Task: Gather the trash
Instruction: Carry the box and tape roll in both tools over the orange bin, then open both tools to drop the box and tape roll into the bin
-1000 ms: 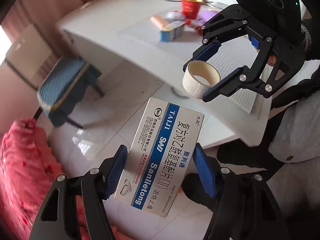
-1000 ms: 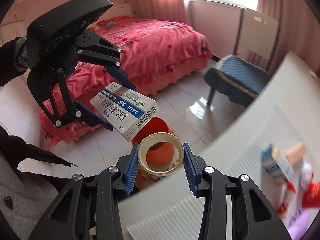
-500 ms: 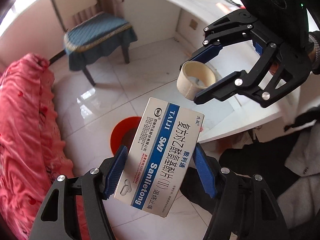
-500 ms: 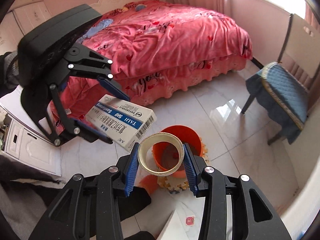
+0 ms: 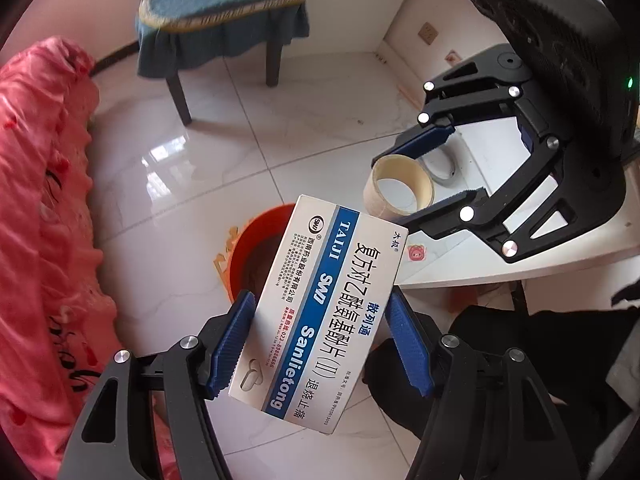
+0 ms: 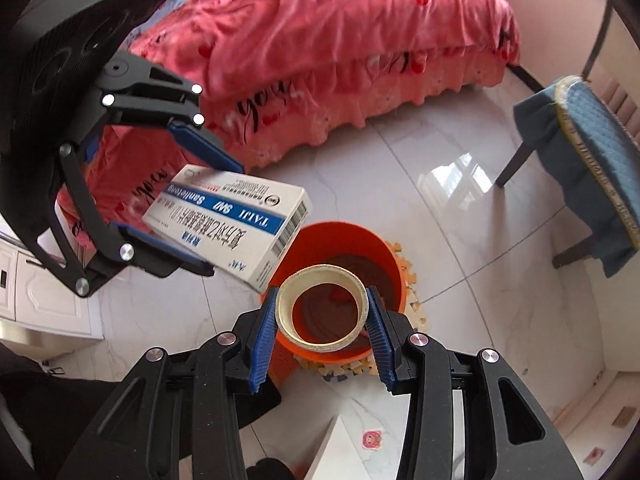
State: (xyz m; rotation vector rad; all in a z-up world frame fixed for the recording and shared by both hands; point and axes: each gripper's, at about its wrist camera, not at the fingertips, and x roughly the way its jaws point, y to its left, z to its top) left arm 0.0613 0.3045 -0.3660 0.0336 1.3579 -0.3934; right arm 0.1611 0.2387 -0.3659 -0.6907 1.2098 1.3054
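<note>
Two pieces of trash are in hand and neither is in the bin yet, so the job looks to be at the drop-off stage. The left gripper (image 5: 320, 344) has its blue ribbed fingers (image 5: 232, 340) clamped on the long edges of the medicine box (image 5: 320, 304), a flat white carton with a blue stripe and printed lettering, held tilted over the floor beside the orange bin (image 6: 344, 248). The right gripper (image 6: 322, 332) is closed on the tape core (image 6: 322, 308), a pale cardboard ring with hardly any tape left on it, squeezed across its outer wall.

From the right wrist view the ring hangs almost directly over the bin's mouth, and the box's far corner overlaps the bin's rim. Both items seem ready to be let go; what remains is to release them and, judging by the task, fetch whatever else is left.

The bin is a smooth plastic cylinder standing on a small patterned mat (image 6: 412, 280) on glossy white floor tiles (image 6: 440, 208). A pink ruffled bedspread (image 6: 340, 40) and a chair with a blue quilted cushion (image 5: 220, 4) stand nearby.
</note>
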